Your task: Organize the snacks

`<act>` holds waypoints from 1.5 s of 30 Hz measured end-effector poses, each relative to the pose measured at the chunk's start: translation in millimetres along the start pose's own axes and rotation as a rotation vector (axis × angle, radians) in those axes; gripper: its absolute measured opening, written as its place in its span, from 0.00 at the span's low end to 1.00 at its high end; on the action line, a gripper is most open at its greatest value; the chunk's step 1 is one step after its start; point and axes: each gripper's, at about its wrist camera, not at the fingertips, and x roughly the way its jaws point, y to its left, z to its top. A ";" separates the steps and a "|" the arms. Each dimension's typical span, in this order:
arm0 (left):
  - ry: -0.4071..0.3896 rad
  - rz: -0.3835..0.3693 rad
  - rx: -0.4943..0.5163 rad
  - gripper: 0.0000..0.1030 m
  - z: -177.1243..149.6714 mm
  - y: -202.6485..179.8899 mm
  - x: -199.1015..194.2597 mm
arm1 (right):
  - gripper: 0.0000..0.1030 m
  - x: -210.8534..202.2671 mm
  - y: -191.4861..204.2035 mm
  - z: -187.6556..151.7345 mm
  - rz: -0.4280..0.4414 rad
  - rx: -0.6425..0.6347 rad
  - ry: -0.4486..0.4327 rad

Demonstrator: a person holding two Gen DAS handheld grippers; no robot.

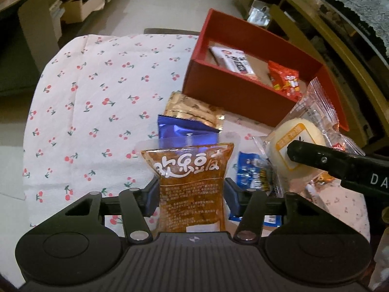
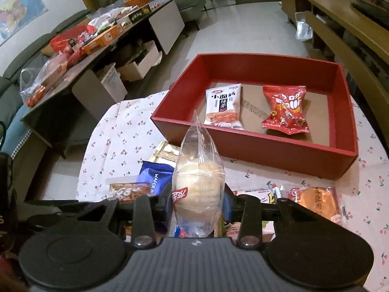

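Now we hold one snack in each tool over the worktop.

We see a white cloth with little red cherries (image 1: 97,92) on the worktop, a pale floor, and a dark side table piled with food (image 2: 97,39) across the room. Our left tool (image 1: 192,194) is closed on a brown sauce packet (image 1: 192,182), which stands tall with its long side pointing away from us. Our right tool (image 2: 198,204) is closed on a round bun in a clear bag (image 2: 198,182), standing on its edge, its thin end pointing at the red box (image 2: 267,146). Inside the box lie a white packet (image 2: 223,107) and a red packet (image 2: 285,109). A blue wafer packet (image 2: 155,177) and a gold packet (image 1: 192,109) lie on the cloth.
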 end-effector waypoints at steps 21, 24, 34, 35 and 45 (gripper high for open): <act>0.028 0.056 0.183 0.87 -17.4 -52.1 19.5 | 0.59 -5.1 -27.0 -7.0 -0.007 0.040 0.018; 0.023 0.099 0.318 0.88 -26.6 -68.2 20.6 | 0.59 -7.9 -30.9 -8.8 -0.003 0.044 0.018; 0.139 0.102 0.430 0.96 -27.9 -60.6 41.5 | 0.59 -9.1 -32.9 -12.0 0.002 0.043 0.026; 0.158 0.087 0.426 0.96 -24.5 -57.0 43.4 | 0.59 -8.6 -33.3 -11.8 0.003 0.045 0.027; 0.151 0.035 0.431 0.72 -33.4 -52.3 33.5 | 0.59 -6.0 -31.6 -10.2 0.000 0.037 0.028</act>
